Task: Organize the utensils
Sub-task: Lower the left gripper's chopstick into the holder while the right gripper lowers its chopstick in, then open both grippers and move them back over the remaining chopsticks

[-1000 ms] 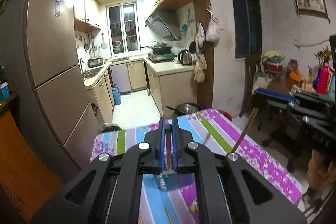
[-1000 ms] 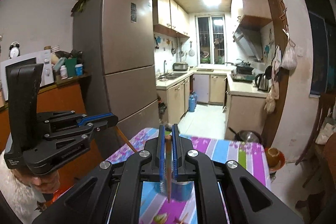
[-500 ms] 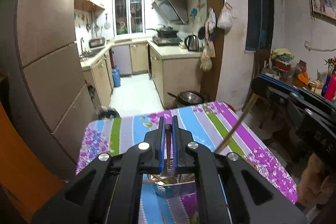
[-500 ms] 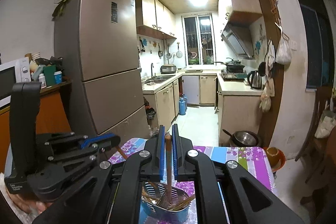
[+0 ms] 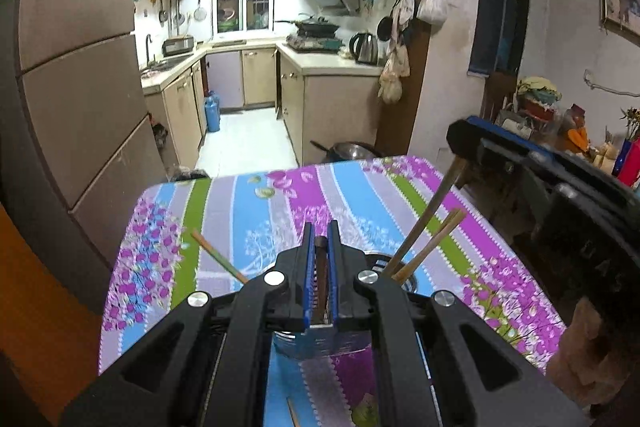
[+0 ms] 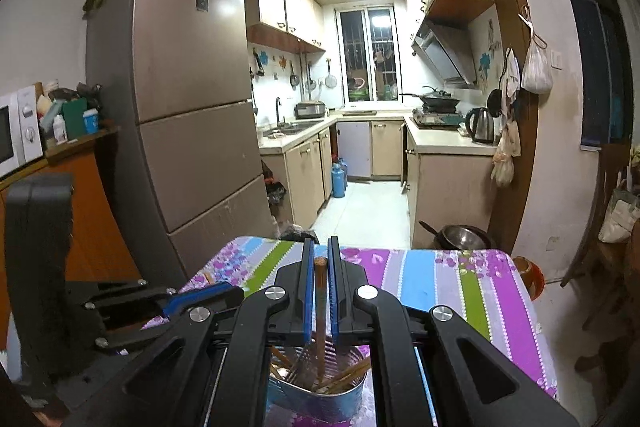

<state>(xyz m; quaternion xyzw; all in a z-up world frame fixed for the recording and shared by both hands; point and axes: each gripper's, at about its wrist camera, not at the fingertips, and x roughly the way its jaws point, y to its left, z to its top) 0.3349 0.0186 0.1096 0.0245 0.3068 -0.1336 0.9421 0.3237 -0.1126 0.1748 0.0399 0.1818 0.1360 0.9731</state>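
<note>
Standing nearly upright, a dark brown wooden chopstick is pinched between the blue-padded jaws of the right gripper, which are closed almost fully on it; its lower end reaches down into the round metal utensil holder, among other chopsticks leaning inside. The left gripper is likewise nearly closed on a second dark wooden chopstick, held lengthwise between its pads, top end pointing up and away, directly above the same holder. Two lighter chopsticks lean out of the holder toward the right. One loose chopstick lies on the striped floral tablecloth left of the holder.
</note>
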